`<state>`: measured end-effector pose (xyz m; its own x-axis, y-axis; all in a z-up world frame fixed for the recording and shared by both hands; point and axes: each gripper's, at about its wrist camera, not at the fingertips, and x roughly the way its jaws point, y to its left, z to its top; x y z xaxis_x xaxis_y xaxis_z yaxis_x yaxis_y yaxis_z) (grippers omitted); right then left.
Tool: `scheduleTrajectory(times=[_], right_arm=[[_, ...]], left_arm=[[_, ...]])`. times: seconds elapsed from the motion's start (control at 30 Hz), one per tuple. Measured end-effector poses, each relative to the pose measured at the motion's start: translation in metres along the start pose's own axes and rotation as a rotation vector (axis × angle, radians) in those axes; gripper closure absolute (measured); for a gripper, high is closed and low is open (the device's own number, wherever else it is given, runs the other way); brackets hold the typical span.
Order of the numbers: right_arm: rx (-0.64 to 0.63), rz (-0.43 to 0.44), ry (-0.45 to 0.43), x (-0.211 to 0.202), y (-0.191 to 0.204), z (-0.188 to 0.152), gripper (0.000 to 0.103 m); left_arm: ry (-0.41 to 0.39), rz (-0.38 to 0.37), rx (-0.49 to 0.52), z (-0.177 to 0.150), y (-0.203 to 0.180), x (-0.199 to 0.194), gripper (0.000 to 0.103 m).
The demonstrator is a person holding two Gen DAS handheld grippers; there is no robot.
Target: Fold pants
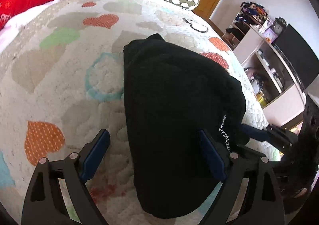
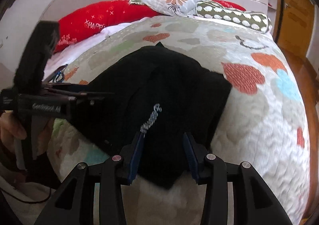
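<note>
pants (image 1: pixel 175 109) bunched on bed (image 1: pixel 59 85), long axis 12–6 | left claw (image 1: pixel 155 157) released, straddling near edge | right claw (image 2: pixel 163 153) released, hem at 12, equally near

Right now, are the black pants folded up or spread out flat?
Folded up. The black pants lie as one compact, layered bundle on the heart-patterned quilt, with no legs stretched out.

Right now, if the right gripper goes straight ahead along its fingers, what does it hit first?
The pants. The right gripper is open, and the black fabric already lies between its fingers. Depth is unclear, so whether it already touches the cloth cannot be told. Beyond them is only the quilt.
</note>
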<state>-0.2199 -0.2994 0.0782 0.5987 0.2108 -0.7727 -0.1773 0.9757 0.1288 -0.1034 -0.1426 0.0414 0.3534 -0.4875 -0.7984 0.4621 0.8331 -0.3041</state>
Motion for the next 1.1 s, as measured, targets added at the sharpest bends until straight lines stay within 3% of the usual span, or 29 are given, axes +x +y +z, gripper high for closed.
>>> scheduleTrajectory(times=[0.23,0.47,0.57,0.8,0.97,1.1], right_arm=[[0.038,0.033,0.005,-0.014,-0.012,0.010,0.060],[0.071,-0.020,-0.100,-0.022,-0.016,0.044,0.054],[0.070,-0.051,-0.119,-0.015,-0.016,0.062,0.054],[0.097,0.009,-0.115,0.014,-0.012,0.083,0.054],[0.136,0.005,-0.056,0.049,-0.023,0.077,0.054],[0.139,0.020,-0.069,0.047,-0.023,0.074,0.054]], left_arm=[[-0.017,0.041,0.027,-0.001,-0.009,-0.007,0.012],[-0.064,0.070,0.060,0.007,-0.018,-0.022,0.012],[-0.081,0.086,0.072,0.011,-0.021,-0.025,0.012],[-0.074,0.112,0.080,0.008,-0.021,-0.018,0.012],[-0.049,0.116,0.066,0.006,-0.017,-0.006,0.012],[-0.048,0.112,0.053,0.006,-0.016,-0.004,0.012]])
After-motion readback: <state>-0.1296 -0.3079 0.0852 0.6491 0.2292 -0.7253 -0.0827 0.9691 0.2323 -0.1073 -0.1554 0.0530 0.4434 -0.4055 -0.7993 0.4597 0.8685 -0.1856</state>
